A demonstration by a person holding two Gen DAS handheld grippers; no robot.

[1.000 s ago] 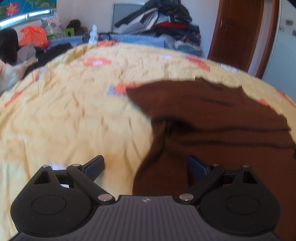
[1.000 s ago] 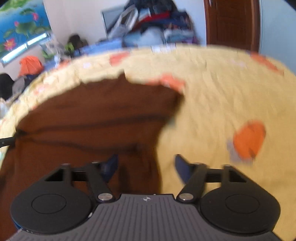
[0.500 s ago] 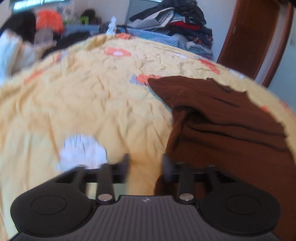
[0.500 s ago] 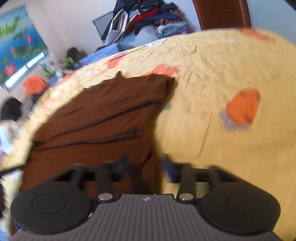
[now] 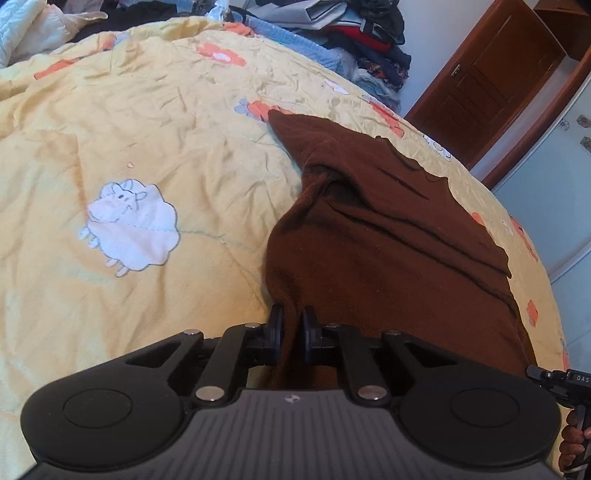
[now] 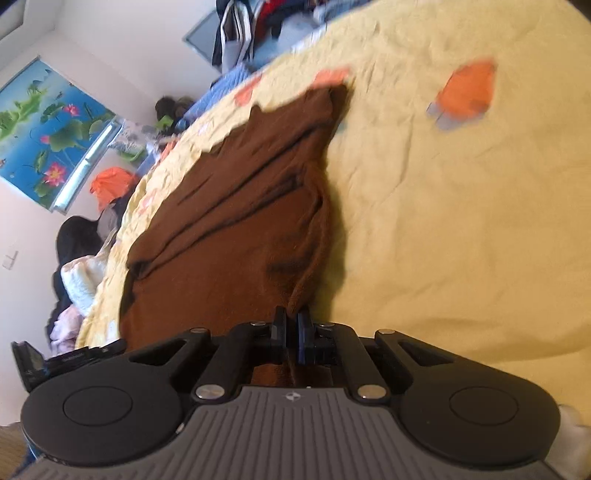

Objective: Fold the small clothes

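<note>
A brown knit garment (image 5: 376,236) lies on a yellow quilt (image 5: 147,122) with orange flowers and a white sheep. My left gripper (image 5: 292,325) is shut on the garment's near left edge, which rises off the quilt into the jaws. In the right wrist view the same brown garment (image 6: 236,221) stretches away up the bed. My right gripper (image 6: 291,325) is shut on its near right edge. The far end of the garment still rests on the quilt. The right gripper's body shows at the left view's right edge (image 5: 561,380).
A pile of clothes (image 5: 354,33) sits past the far end of the bed. A brown wooden door (image 5: 491,81) stands at the right. White bedding (image 5: 33,26) lies at the far left. A flower picture (image 6: 48,129) hangs on the wall.
Both grippers went from open beside the garment's near edges to shut on them. The near edge has lifted off the quilt and the right view has tilted.
</note>
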